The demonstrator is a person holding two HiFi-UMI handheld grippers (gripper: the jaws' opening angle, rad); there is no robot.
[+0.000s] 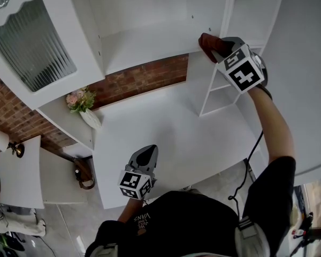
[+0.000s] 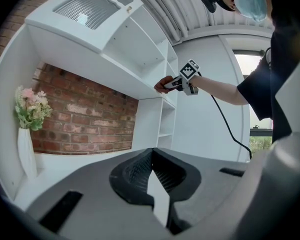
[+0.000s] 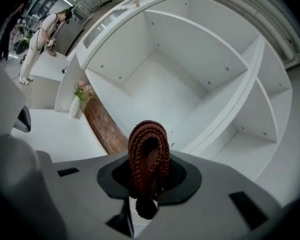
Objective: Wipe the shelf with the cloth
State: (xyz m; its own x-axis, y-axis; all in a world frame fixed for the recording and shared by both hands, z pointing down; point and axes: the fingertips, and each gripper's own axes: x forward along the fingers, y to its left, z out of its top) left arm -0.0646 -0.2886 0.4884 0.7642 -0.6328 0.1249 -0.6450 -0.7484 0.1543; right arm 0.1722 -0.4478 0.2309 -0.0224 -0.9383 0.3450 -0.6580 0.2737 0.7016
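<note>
Closest in, the left gripper (image 1: 145,155) hangs low over the white desktop (image 1: 192,138), its jaws pressed together with nothing between them; up at the cabinet, the right gripper (image 1: 218,48) is clamped on the folded red-brown cloth (image 1: 207,40); that cloth is right at the front edge of the white shelf (image 1: 144,52), at its right end; off to the left, a white vase of pink flowers (image 1: 83,105) stands near the brick wall (image 1: 144,79).
</note>
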